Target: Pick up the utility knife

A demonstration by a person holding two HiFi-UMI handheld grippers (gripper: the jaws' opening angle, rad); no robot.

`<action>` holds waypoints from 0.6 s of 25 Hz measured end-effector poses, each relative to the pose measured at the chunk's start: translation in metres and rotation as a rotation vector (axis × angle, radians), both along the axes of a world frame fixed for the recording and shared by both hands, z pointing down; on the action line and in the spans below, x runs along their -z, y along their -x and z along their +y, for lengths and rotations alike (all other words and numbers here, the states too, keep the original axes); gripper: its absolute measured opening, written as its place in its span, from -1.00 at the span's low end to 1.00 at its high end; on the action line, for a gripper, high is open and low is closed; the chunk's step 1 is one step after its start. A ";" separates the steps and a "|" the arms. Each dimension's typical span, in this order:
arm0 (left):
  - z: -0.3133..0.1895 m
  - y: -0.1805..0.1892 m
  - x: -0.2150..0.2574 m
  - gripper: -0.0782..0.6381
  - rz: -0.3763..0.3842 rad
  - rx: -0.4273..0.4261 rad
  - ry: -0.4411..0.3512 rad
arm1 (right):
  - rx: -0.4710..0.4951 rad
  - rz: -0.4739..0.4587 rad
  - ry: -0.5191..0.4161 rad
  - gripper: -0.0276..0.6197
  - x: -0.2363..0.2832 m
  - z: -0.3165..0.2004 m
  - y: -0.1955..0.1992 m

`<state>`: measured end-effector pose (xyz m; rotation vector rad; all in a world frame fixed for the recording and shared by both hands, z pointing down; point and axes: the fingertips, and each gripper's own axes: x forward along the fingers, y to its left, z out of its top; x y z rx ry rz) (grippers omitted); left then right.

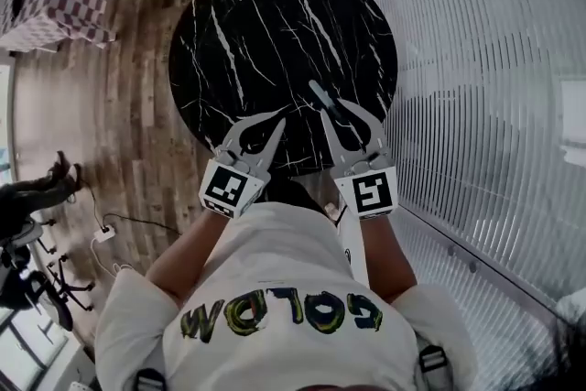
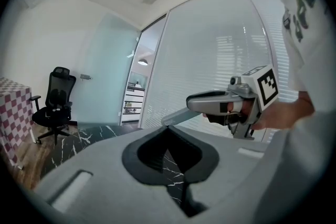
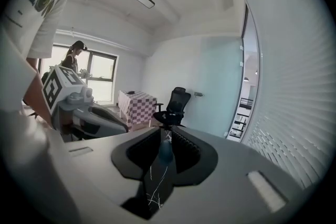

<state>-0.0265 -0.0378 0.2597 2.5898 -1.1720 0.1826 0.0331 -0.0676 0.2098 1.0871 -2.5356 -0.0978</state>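
Round black marble table (image 1: 275, 23) fills most of the head view. Both grippers hang over its near edge, side by side and apart.

Left gripper (image 1: 281, 115): jaws closed tip to tip, with nothing between them in its own view. We call it idle.

Right gripper (image 1: 333, 108): jaws narrow and clamped on the utility knife (image 1: 320, 93), which pokes out past the tips toward the table centre. Its own view shows a slim grey-blue body wedged between the pads, with the table's white veins visible below.

We read this as the lift step. The grasp is made and the knife is probably off the surface, though the top-down view gives no height.

The next move calls for a firm clamp and a straight raise with no roll. The grip looks close to one end, so the knife could pivot.
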 end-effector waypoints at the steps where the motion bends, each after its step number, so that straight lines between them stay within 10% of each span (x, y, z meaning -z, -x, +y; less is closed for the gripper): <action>1: 0.001 0.001 0.005 -0.77 0.003 0.003 -0.006 | 0.005 -0.001 -0.005 -0.71 0.006 0.002 0.002; 15: 0.011 0.007 0.044 -0.77 0.009 0.017 -0.075 | 0.046 -0.033 -0.077 -0.71 0.059 0.025 0.018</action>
